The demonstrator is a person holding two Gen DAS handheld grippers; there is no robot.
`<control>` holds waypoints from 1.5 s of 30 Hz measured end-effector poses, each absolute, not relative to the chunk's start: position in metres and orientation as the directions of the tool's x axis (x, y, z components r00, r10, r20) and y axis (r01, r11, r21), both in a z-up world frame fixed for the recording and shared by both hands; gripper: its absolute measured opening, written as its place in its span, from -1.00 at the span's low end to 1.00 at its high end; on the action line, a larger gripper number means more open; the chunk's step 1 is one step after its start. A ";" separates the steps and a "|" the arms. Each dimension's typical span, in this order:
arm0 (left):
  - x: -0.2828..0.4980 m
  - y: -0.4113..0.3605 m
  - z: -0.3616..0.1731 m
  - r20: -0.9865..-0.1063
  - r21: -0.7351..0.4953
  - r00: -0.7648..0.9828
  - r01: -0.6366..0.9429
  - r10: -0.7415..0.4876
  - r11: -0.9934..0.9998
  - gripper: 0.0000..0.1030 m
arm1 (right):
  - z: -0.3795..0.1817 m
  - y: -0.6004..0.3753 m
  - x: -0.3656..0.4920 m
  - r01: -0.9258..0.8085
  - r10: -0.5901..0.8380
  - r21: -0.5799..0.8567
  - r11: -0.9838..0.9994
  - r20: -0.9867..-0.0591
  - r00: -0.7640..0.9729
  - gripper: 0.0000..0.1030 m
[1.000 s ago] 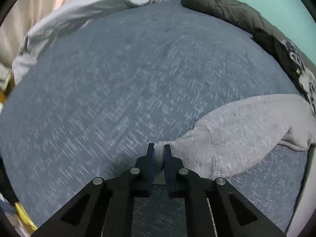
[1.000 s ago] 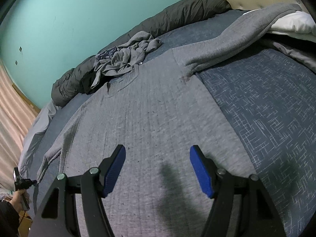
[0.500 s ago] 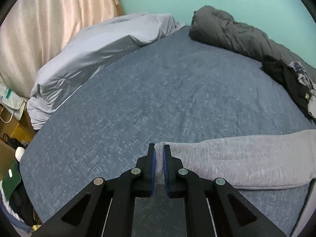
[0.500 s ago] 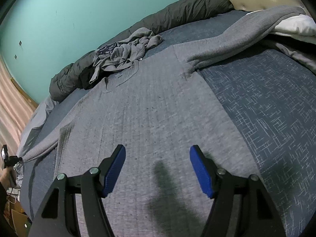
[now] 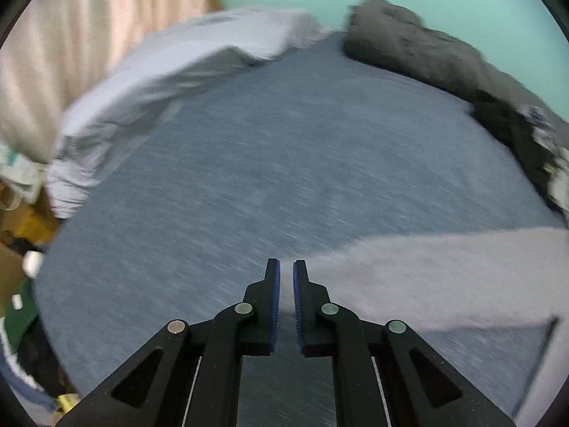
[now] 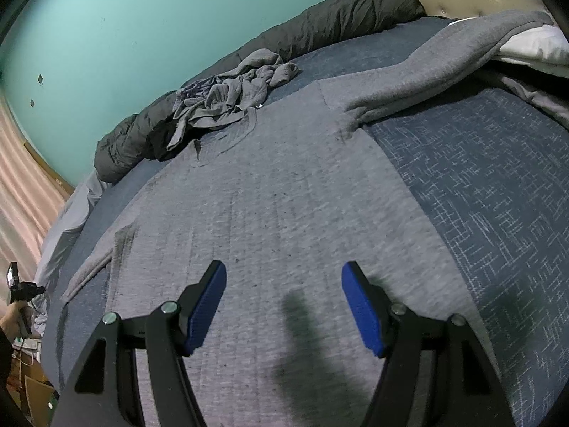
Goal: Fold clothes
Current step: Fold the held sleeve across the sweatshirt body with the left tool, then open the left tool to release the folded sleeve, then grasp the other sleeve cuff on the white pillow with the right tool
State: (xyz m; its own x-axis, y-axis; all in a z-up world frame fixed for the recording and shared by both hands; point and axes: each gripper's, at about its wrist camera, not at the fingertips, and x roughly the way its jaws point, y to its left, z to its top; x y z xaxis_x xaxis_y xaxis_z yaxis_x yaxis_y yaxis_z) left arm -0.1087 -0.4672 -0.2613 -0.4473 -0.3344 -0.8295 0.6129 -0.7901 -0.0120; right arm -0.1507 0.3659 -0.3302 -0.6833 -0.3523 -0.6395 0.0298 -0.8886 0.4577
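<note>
Near the bed's (image 5: 249, 178) left edge: left gripper (image 5: 286, 277), fingers nearly together, tip at the end of the grey sweater's left sleeve (image 5: 426, 277); too blurred to tell whether pinching it. Across the bed's middle: sweater (image 6: 284, 195) spread flat, collar toward the far edge. Above its hem: right gripper (image 6: 284, 291), spread wide, holding nothing. Along the far edge: crumpled grey clothes (image 6: 231, 96) against a dark duvet (image 6: 338, 21).

Your left wrist view smears with motion blur; your right view stays sharp, a soft shadow darkening the sweater (image 6: 284, 213) nearest you.
</note>
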 end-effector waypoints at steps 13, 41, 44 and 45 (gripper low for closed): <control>-0.104 -0.248 -0.297 -0.864 -0.205 -0.499 0.240 0.061 -0.949 -0.15 | -0.306 0.410 -0.157 0.021 -0.411 0.508 -0.861 -0.671 -0.618 0.33; -0.128 -0.114 -0.347 -0.784 -0.301 -0.612 0.225 0.106 -0.927 0.18 | -0.178 0.733 -0.253 -0.377 -0.115 0.469 -0.798 -0.734 -0.669 0.55; -0.130 -0.116 -0.348 -0.778 -0.317 -0.618 0.237 0.109 -0.918 0.19 | -0.183 0.758 -0.260 -0.441 -0.083 0.482 -0.757 -0.740 -0.668 0.55; -0.131 -0.117 -0.347 -0.776 -0.320 -0.622 0.242 0.107 -0.916 0.19 | -0.186 0.765 -0.263 -0.456 -0.079 0.488 -0.744 -0.742 -0.666 0.55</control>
State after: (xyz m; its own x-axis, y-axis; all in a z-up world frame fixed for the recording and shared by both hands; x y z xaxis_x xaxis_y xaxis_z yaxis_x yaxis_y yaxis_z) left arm -0.1309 -0.1167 -0.3474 -0.6222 0.1067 -0.7756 0.2417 -0.9161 -0.3199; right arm -0.2629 0.7646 -0.1859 -0.6660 -0.0786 -0.7418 -0.4563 -0.7438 0.4885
